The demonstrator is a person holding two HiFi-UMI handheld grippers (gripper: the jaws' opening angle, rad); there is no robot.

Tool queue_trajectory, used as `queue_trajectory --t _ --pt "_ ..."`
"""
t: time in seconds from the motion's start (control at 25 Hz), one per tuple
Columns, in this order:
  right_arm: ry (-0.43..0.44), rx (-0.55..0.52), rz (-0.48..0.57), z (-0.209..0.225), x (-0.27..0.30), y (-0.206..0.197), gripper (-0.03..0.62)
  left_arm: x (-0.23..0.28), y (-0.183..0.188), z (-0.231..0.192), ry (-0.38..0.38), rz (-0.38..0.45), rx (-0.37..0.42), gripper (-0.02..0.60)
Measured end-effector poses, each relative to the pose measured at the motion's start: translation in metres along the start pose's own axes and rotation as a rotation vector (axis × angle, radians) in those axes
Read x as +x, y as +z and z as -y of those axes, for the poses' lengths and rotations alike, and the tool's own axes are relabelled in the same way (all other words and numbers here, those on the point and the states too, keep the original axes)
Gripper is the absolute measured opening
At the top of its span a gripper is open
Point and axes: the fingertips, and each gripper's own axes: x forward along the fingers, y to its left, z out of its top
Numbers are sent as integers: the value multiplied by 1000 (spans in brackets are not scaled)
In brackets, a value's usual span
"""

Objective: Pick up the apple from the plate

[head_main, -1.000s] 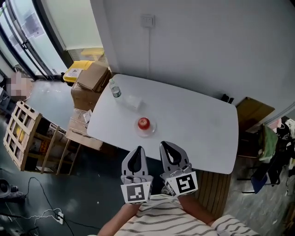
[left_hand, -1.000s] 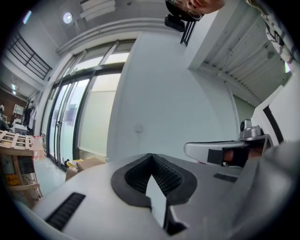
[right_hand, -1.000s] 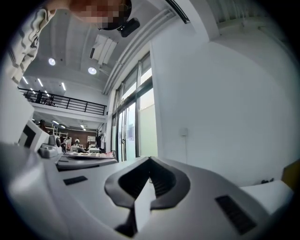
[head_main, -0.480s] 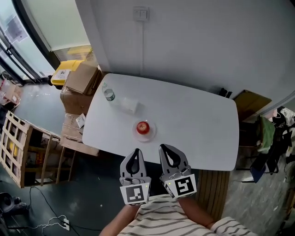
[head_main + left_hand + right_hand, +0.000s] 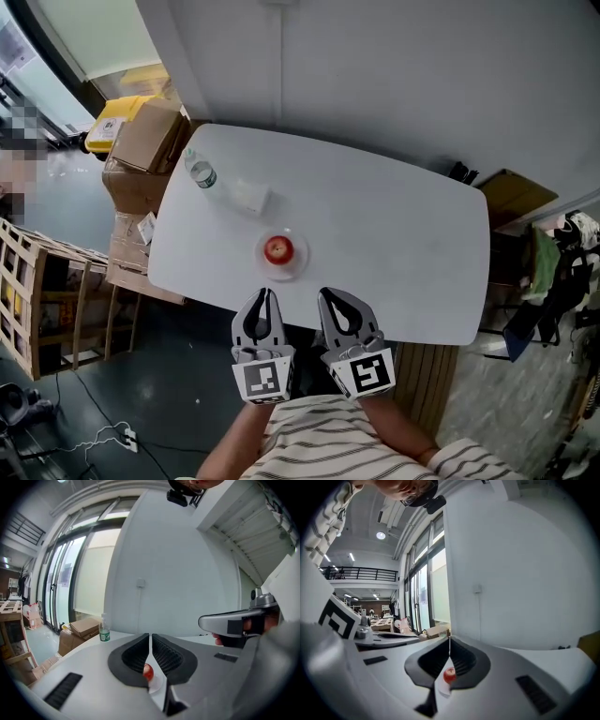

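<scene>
On table [image 5: 394,248], apple [image 5: 277,247] on plate [image 5: 282,273] — bottle [image 5: 201,172] label unreadable; left gripper [image 5: 263,298], right gripper [image 5: 326,299] closed, empty.

**Table layout, seen from the head view**

Apple [image 5: 277,248] on plate [image 5: 297,264], near the front edge of the table [image 5: 394,234], left of middle. Behind-left of the plate lies a small packet [image 5: 249,196], then a bottle [image 5: 200,173] upright by the far-left corner. Cardboard boxes [image 5: 139,141] stand off the table's left end (stacked). Left gripper [image 5: 262,295] and right gripper [image 5: 325,296] are side by side at the front edge, apart from the plate.
</scene>
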Motion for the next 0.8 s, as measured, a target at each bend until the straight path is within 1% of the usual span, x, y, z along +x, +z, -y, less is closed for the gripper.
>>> queue_trajectory --t 0.08,0.16,0.28,0.4,0.56,0.6,0.72,0.8 --pt "3 9 -25 6 5 -12 12 14 -9 1 3 -10 8 3" --pt "4 16 -47 10 10 -24 14 27 -25 3 -12 -25 21 8" --pt "10 14 -55 16 18 -30 14 44 -42 1 -16 -52 18 68" --pt "10 24 -52 23 24 -32 12 56 -56 -1 -13 -78 27 83" --pt "21 14 -63 26 31 -39 12 67 -74 -3 -4 -117 15 129" --pt "24 17 -65 26 33 -40 12 70 -79 -3 -3 -128 9 142" --pt "29 33 -60 24 38 -41 12 79 -96 -8 -2 -161 -2 204" --pt "30 42 -62 24 39 -44 12 85 -106 -11 5 -180 9 223"
